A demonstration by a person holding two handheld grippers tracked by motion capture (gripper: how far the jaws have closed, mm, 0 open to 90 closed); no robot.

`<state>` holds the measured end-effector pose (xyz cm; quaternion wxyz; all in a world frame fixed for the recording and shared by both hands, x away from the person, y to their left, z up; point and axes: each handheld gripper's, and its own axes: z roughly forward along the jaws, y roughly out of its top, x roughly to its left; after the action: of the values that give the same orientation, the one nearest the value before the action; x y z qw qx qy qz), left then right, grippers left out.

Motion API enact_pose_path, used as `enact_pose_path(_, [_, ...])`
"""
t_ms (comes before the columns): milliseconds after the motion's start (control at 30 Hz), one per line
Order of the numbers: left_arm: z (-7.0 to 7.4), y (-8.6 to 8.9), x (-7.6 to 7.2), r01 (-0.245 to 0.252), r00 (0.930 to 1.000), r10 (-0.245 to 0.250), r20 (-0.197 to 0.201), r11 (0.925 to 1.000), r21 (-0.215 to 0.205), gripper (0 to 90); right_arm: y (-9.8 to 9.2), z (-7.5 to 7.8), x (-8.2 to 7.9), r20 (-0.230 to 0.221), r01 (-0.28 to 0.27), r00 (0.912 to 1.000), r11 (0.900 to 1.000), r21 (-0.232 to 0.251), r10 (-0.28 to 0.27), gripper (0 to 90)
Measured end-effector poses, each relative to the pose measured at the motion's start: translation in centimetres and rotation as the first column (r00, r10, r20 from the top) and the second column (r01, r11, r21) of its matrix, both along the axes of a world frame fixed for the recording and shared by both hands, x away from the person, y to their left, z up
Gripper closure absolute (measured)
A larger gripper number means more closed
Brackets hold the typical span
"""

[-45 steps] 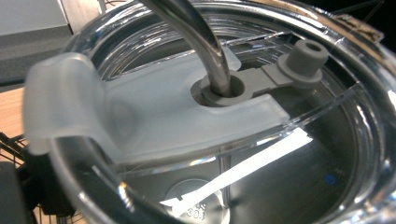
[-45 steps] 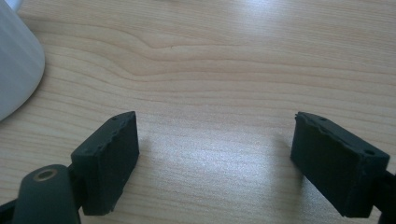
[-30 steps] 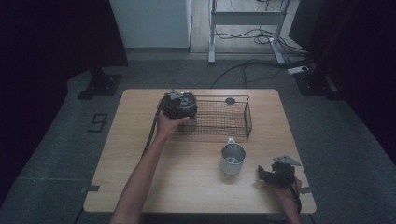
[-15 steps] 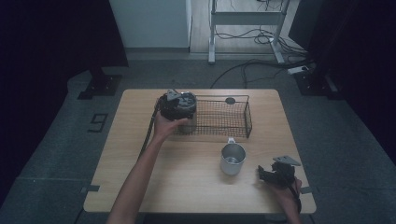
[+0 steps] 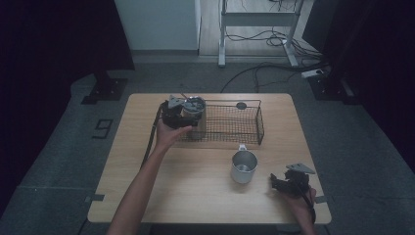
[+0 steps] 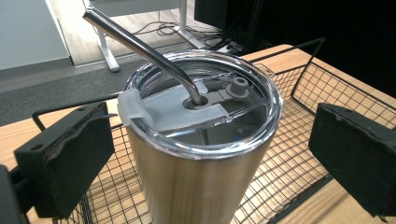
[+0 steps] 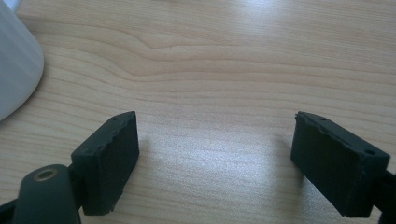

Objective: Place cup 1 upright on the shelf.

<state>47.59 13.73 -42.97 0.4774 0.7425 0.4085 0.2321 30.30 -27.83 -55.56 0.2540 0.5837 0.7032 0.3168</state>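
Your left claw (image 6: 205, 154) straddles the upright tumbler (image 6: 201, 158) at the wire basket's (image 5: 244, 125) left end, jaws wide, seemingly not touching it. Your right claw (image 7: 215, 163) rests open and empty on the desk (image 5: 195, 191), beside the mug (image 5: 243, 166).

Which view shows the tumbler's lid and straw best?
The left gripper view: the tumbler stands close up, its lid and straw sharp. The high view gives a small shape in the wire basket.
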Motion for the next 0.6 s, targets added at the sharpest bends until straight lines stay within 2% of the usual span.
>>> enact_pose_path(67, [0.2, 0.2, -0.2, 0.000, 0.9999, 0.000, 0.011, 1.0000, 0.006, 0.2, 0.0, 0.0, 0.0, 0.000, 0.000, 1.0000, 1.000, 0.000, 0.000, 14.8])
enact_pose_path(133, [0.5, 0.7, -0.6, 0.011, 0.9999, -0.011, 0.005, 0.9997, -0.021, 0.2, 0.0, 0.0, 0.0, 0.000, 0.000, 1.0000, 1.000, 0.000, 0.000, 14.8])
enact_pose_path(300, [0.7, 1.3, -1.4, 0.011, 0.9999, -0.011, 0.000, 0.9995, -0.028, 0.2, 0.0, 0.0, 0.0, 0.000, 0.000, 1.0000, 1.000, 0.000, 0.000, 14.8])
enact_pose_path(367, [0.7, 1.6, -1.9, 0.008, 1.0000, -0.007, 0.002, 0.9996, -0.029, 0.2, 0.0, 0.0, 0.0, 0.000, 0.000, 1.0000, 1.000, 0.000, 0.000, 14.8])
enact_pose_path(433, [0.6, 1.8, -2.8, 0.002, 0.9996, -0.001, 0.026, 0.9997, -0.024, 1.6, 0.0, 0.0, 0.0, 0.000, 0.000, 1.0000, 1.000, 0.000, 0.000, 14.8])
enact_pose_path(600, [0.5, 2.0, -4.1, 0.006, 0.9994, -0.006, 0.034, 0.9999, -0.013, 2.1, 0.0, 0.0, 0.0, -0.001, -0.001, 1.0000, 1.000, -0.002, 0.001, 14.9])
